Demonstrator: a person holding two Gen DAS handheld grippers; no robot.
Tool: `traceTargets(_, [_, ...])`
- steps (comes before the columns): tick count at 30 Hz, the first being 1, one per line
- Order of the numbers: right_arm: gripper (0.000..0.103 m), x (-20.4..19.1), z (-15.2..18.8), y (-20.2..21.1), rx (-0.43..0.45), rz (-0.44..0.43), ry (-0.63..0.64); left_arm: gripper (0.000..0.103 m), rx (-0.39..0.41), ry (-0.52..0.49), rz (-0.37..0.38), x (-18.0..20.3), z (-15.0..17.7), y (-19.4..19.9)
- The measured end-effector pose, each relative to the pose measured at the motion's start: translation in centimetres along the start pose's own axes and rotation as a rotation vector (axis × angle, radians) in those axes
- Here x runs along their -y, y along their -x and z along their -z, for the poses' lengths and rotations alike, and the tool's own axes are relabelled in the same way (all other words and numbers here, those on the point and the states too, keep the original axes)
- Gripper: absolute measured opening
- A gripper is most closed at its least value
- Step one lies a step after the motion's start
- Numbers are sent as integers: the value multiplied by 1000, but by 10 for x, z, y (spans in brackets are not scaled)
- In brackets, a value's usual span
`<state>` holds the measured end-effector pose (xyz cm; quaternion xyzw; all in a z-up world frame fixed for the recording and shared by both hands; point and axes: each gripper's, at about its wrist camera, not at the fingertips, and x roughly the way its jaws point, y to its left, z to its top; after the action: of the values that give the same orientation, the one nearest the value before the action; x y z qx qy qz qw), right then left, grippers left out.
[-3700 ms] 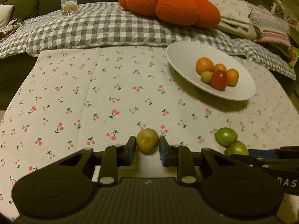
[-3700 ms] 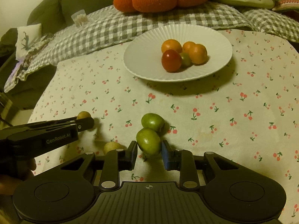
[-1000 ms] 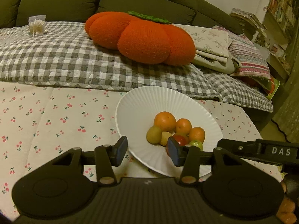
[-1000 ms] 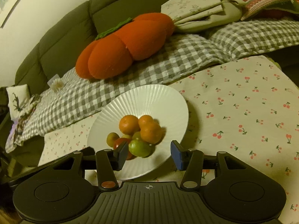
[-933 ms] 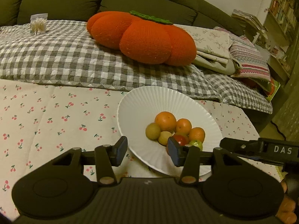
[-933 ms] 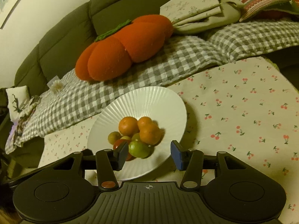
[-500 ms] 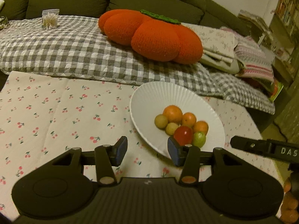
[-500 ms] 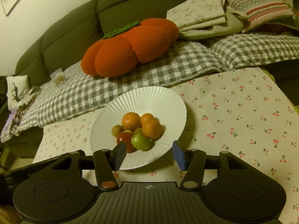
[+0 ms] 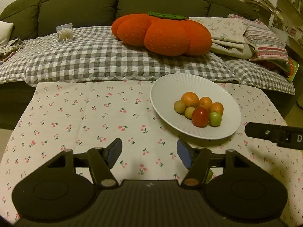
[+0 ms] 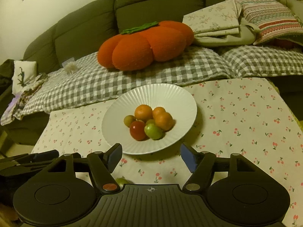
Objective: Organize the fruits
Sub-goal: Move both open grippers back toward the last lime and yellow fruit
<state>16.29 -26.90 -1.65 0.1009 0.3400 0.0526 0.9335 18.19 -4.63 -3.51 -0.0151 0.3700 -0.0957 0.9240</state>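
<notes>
A white ribbed plate (image 9: 197, 81) (image 10: 170, 94) on the cherry-print cloth holds several fruits: oranges (image 9: 190, 99) (image 10: 143, 112), a red tomato (image 9: 200, 116) (image 10: 137, 130), a green fruit (image 9: 215, 118) (image 10: 153, 131) and small yellowish ones (image 9: 179, 106). My left gripper (image 9: 149, 152) is open and empty, near and left of the plate. My right gripper (image 10: 151, 156) is open and empty just in front of the plate. One green fruit (image 10: 122, 181) (image 9: 208, 176) lies on the cloth, mostly hidden behind a gripper body in each view.
A big orange pumpkin cushion (image 9: 161, 32) lies on a grey checked blanket (image 9: 85, 56) over a dark green sofa behind the table. Folded blankets (image 10: 246, 17) are stacked at the right. A small box of cotton swabs (image 9: 65, 33) stands far left.
Both grippers carried a fruit to the plate and let go; over the last second they have pulled back from the plate, open. The plate now holds the added fruits.
</notes>
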Motion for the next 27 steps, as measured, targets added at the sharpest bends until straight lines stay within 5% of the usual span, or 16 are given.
traceTargets(27, [79,-30,28,3,-97,-47,61,74,-113,-38,51,13,58,18])
